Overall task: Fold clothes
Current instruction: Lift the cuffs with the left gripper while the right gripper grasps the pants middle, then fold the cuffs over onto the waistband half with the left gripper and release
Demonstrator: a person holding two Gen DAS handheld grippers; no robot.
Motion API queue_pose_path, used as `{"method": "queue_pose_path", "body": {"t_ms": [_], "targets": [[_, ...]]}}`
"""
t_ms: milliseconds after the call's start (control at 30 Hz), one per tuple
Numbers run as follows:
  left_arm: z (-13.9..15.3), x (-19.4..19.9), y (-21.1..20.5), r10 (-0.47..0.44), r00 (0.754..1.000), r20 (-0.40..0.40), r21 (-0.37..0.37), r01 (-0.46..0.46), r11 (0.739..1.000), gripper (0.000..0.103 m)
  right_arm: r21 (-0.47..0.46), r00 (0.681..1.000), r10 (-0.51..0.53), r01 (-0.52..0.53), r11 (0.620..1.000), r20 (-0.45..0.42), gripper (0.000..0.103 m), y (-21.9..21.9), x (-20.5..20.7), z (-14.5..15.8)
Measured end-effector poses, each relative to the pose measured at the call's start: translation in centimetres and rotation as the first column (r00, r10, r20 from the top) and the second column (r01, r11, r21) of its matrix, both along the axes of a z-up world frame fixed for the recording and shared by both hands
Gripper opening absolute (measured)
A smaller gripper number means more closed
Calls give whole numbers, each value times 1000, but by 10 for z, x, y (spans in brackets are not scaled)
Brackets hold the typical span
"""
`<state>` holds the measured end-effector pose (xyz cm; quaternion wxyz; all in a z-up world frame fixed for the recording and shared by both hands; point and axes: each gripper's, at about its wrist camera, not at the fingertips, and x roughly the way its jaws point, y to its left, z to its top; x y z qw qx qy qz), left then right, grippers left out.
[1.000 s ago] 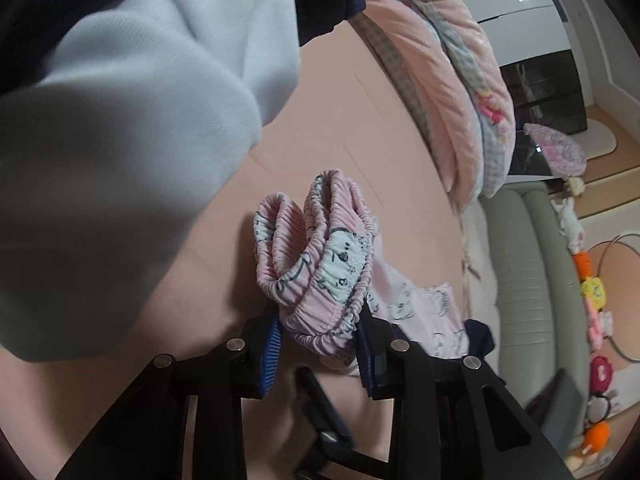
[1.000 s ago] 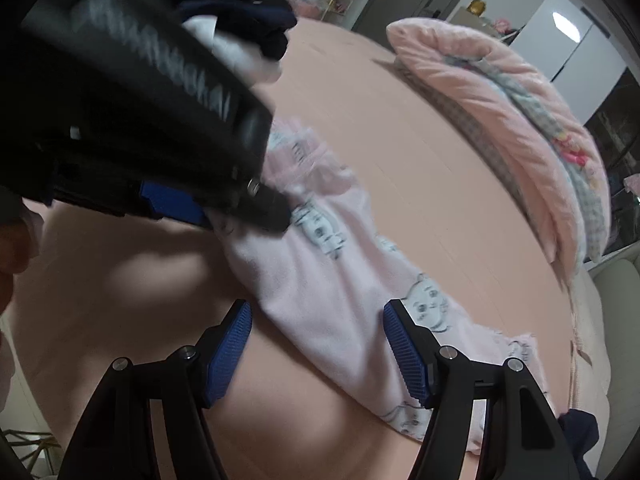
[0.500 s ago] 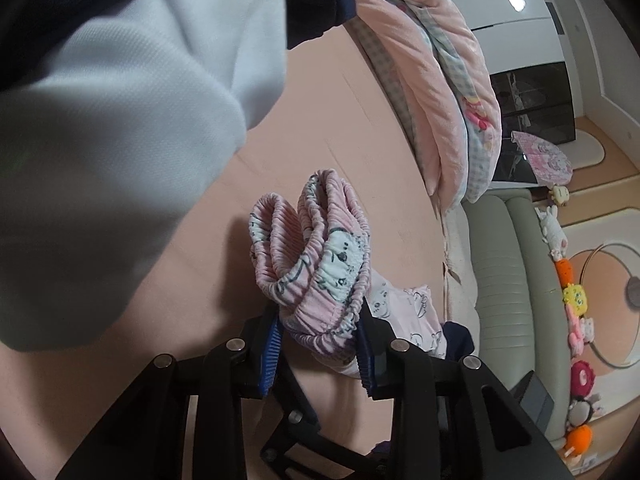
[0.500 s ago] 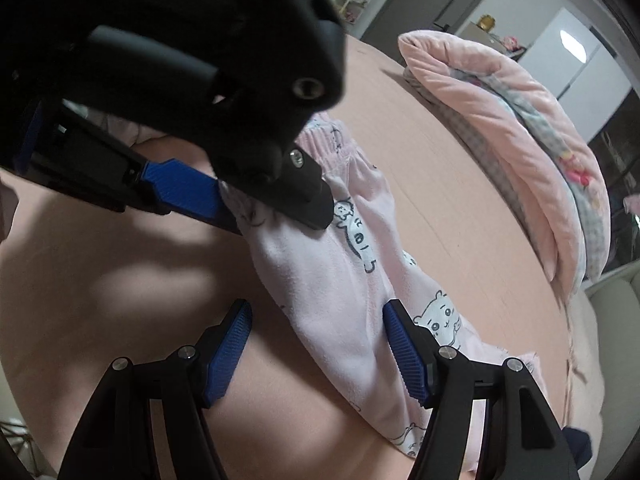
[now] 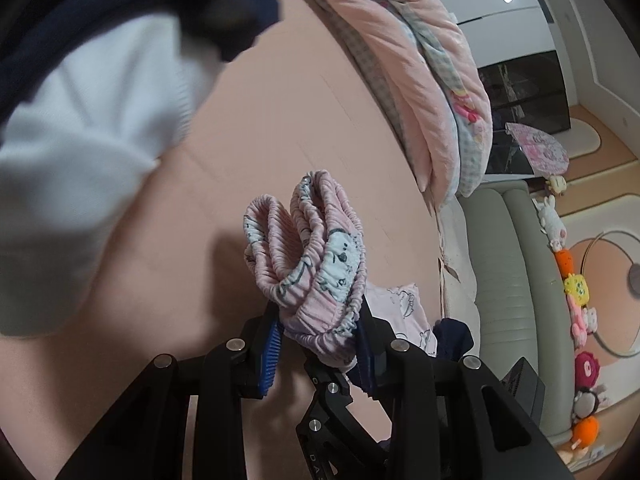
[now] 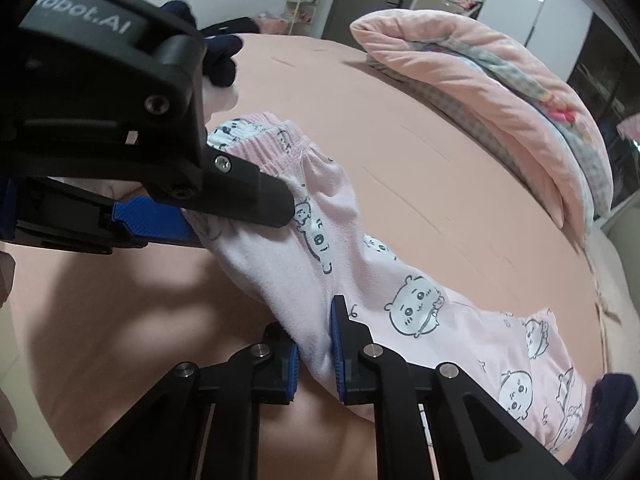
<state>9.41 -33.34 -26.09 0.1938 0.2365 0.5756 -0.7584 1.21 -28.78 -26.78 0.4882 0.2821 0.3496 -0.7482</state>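
The step in hand looks like taking a 2-point hold on the pink pants [image 6: 320,240] so they can be lifted, pulled straight and laid flat for folding. To do it well, the 2 grips should stay on the same edge of the garment, one at the waist and one further down the leg, so the cloth hangs without a twist. The hands should draw apart only until the fabric is taut, not stretched, and the far leg end should stay on the bed [image 6: 420,128] until both holds are firm. The dark garment [image 6: 612,408] beside the leg ends could catch and drag along, so it is worth lifting clear of it.

The left gripper [image 5: 318,330] is closed on the bunched elastic waistband [image 5: 316,248], which sticks up between its blue pads [image 5: 270,350] and is held off the bed. The right gripper [image 6: 314,354] has clamped down almost fully on a thin fold of the pants leg, a little way below the waist; the cloth sits pinched between its pads [image 6: 338,356].

The pants run from the left gripper, raised, down past the right gripper to the leg ends lying on the pink bed sheet. A folded quilt [image 6: 500,92] lies well apart at the far edge, and a white and navy garment [image 5: 100,120] lies close to the left camera.
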Motion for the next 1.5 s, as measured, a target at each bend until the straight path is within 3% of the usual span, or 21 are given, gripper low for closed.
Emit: {"method": "queue_pose_path", "body": {"t_ms": [300,667,1100,1500], "targets": [[28,-20,12,-77,997,-3,-58,77,995,29,-99,992,-77,86,991,99,11,27,-24,21],[52,-76,41,-211,978,4,-124,209,970,29,-187,943,-215,266,946,255,11,75,-66,39],[59,-143,69,-343,932,118,-202,360,911,29,-218,883,-290,385,897,369,11,114,-101,39],[64,-190,89,-443,872,210,-256,486,836,29,-250,849,-325,451,857,417,11,129,-119,39]]}}
